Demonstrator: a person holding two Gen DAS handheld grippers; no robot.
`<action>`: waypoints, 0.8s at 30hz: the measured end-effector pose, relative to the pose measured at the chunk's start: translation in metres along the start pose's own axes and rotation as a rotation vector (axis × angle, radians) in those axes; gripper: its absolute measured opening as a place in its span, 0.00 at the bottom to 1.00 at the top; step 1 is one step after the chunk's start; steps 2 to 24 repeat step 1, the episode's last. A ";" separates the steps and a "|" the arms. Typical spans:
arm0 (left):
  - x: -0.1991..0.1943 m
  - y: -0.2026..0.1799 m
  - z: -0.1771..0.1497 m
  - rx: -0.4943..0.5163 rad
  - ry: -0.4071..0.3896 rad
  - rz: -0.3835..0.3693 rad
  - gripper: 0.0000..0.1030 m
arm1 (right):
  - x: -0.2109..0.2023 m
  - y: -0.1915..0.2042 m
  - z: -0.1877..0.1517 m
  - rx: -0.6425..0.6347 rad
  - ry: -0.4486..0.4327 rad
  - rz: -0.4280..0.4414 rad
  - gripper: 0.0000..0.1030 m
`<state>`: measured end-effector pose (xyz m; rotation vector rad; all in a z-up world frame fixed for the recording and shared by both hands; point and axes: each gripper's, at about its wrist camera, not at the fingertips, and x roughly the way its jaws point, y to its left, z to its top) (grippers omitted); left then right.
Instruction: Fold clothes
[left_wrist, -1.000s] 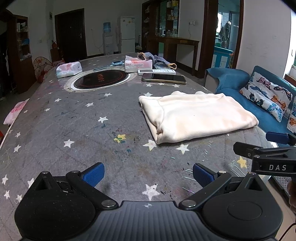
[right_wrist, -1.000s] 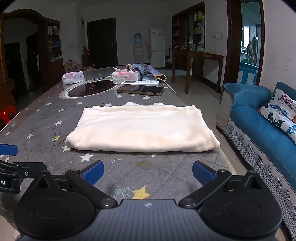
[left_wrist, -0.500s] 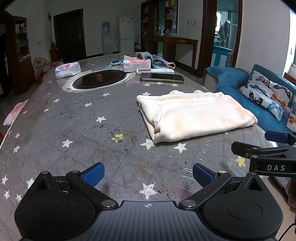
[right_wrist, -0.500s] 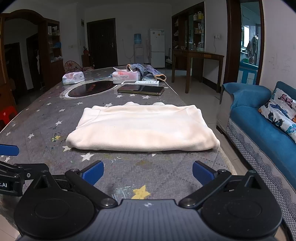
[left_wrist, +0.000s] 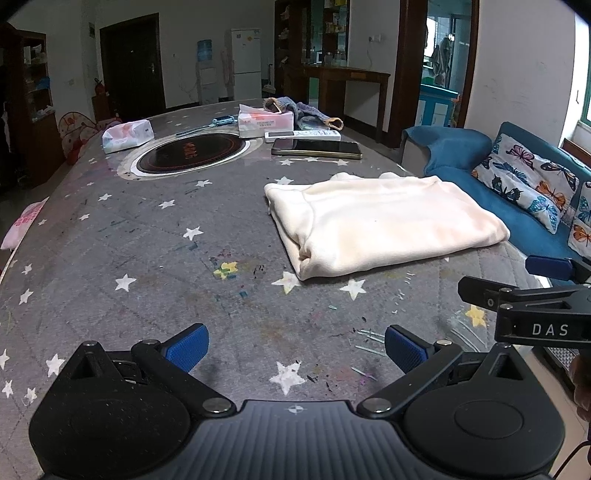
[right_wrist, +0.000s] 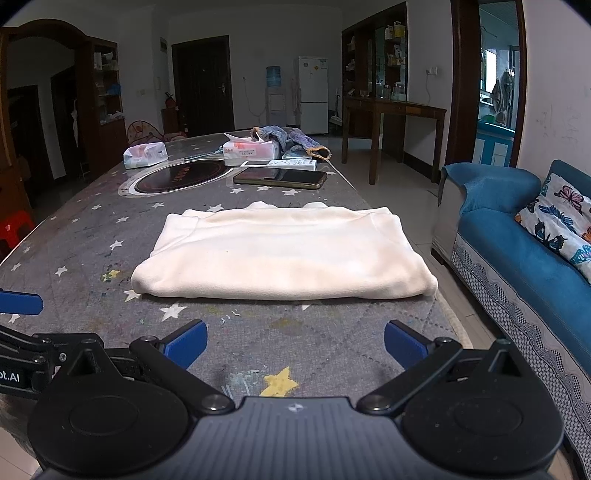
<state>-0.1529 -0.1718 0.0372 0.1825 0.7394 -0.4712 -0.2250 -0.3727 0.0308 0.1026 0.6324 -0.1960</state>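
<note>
Both grippers, left (left_wrist: 295, 341) and right (right_wrist: 293, 341), have backed slightly off, jaws apart and empty; the cream fleece garment (right_wrist: 284, 254) lies folded on the grey star-patterned table (left_wrist: 147, 258), so folding looks finished.

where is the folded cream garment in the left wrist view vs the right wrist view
Left wrist view: the folded cream garment lies right of centre, mid-height, on the starred table cover.
Right wrist view: the garment lies at centre, straight ahead of the open jaws.
Shared landmark: the dark phone lies beyond the garment in both views.
</note>
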 end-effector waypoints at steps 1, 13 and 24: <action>0.001 0.000 0.000 0.000 0.001 0.003 1.00 | 0.000 0.000 0.000 0.000 0.001 0.000 1.00; 0.001 0.000 0.000 0.000 0.001 0.003 1.00 | 0.000 0.000 0.000 0.000 0.001 0.000 1.00; 0.001 0.000 0.000 0.000 0.001 0.003 1.00 | 0.000 0.000 0.000 0.000 0.001 0.000 1.00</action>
